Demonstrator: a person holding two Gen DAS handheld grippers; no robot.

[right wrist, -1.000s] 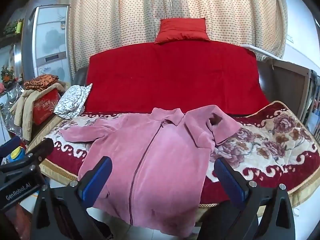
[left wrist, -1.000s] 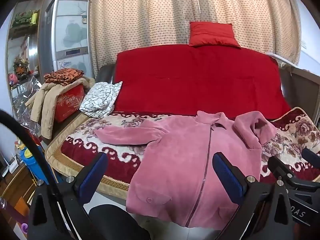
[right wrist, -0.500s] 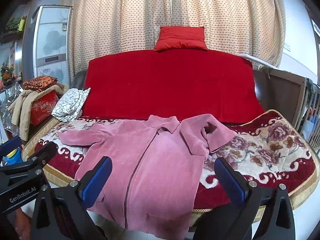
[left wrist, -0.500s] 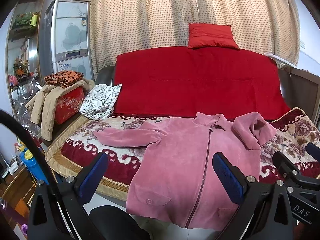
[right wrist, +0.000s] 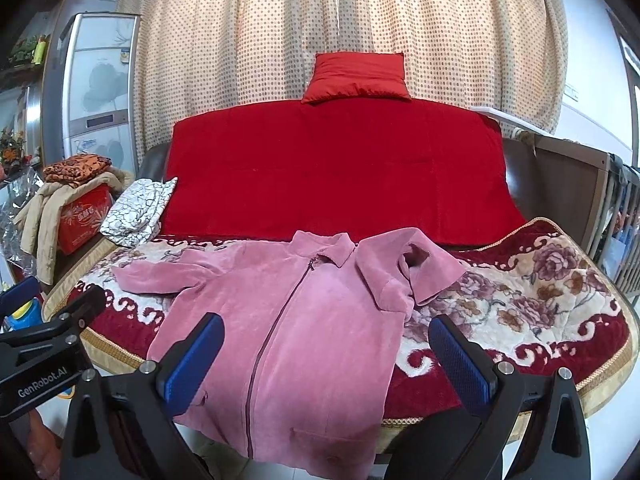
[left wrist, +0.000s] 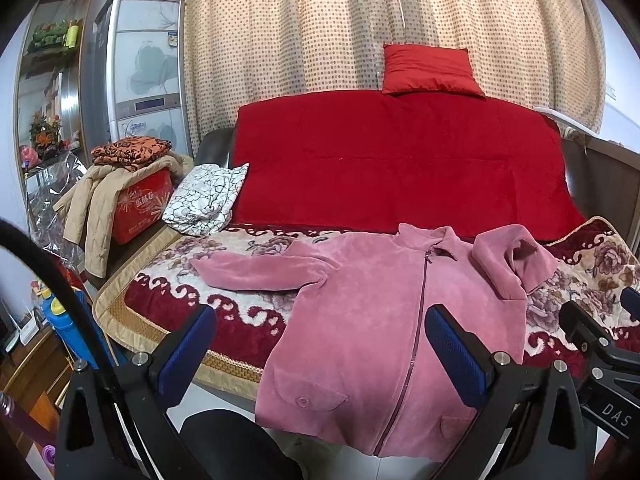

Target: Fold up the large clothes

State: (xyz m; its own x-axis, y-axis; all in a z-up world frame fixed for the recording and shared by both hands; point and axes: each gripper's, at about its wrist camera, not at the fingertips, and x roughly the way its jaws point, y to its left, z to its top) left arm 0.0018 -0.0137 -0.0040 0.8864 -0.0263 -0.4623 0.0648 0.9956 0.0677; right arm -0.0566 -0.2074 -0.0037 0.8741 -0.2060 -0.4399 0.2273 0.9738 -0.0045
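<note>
**Pink jacket laid out, both grippers held back and empty**

The pink fleece zip-front jacket (left wrist: 384, 320) lies face up on the floral red-and-cream blanket (right wrist: 520, 304) that covers the sofa seat, collar toward the far side and hem hanging over the near edge. That flat, front-up spread seems deliberate: it gives clear access to sleeves and side seams for folding.

The left gripper (left wrist: 320, 354) and the right gripper (right wrist: 328, 356) both hover near the hem, apart from the cloth, with their blue-padded jaws spread wide and nothing between them. Judging by this, folding proper has not begun; the pair appear held back for choosing grasp points.

The jacket is zipped along a dark line down its middle. Its left sleeve (left wrist: 256, 272) stretches out flat to the left across the blanket, while the right sleeve (right wrist: 420, 272) is already turned in over the chest, cuff opening facing up. The fabric looks thick and plush, so it will probably hold soft, bulky creases. Two pockets show near the hem; one has a button.

Behind it rise the red-covered sofa back (right wrist: 336, 176) and a red cushion (right wrist: 356, 78).
</note>
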